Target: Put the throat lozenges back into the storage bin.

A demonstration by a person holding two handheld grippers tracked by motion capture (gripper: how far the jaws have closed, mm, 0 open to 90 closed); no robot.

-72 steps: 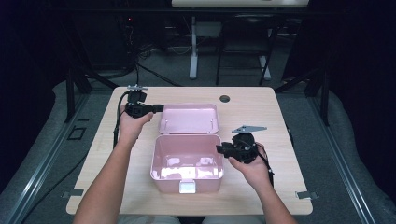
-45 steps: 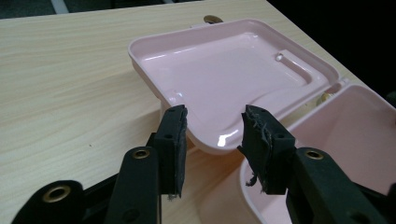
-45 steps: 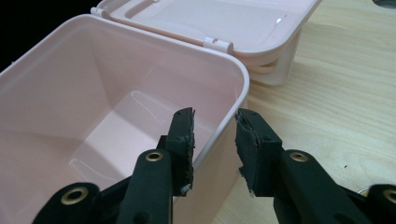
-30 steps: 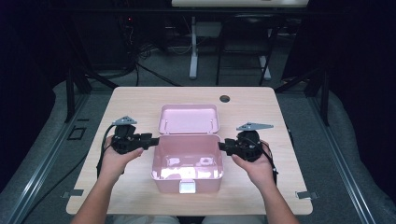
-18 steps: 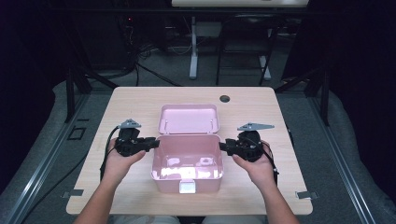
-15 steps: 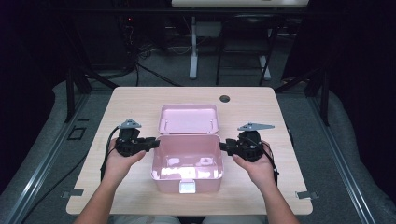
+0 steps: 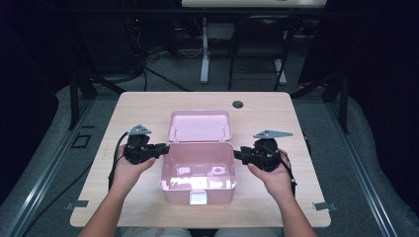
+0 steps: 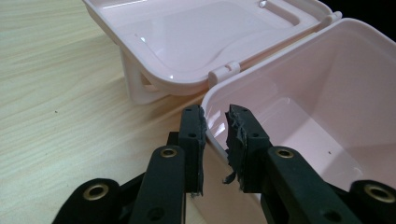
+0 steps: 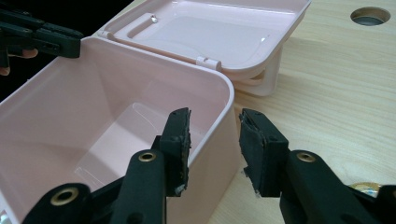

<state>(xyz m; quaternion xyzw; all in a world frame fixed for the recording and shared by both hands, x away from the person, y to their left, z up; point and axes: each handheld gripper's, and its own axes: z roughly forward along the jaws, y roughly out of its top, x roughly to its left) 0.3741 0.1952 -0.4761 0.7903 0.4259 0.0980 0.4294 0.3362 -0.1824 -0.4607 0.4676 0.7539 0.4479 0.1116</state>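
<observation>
Pink box (image 7: pixel 197 173), lid open: left gripper (image 8: pixel 215 135), jaws just closing, seemingly pinches its wall; right gripper (image 9: pixel 214 140) straddles the opposite wall, unclamped.

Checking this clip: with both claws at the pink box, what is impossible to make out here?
- Pink box front clasp: high view, too small to tell whether it is a latch or a label.
- Left claw: left gripper view, the box wall stands between the pads; whether they press on it is unclear.
- Right claw: right gripper view, a gap shows beside the wall; contact uncertain.
- Lid underside: hidden by the lid itself.
</observation>
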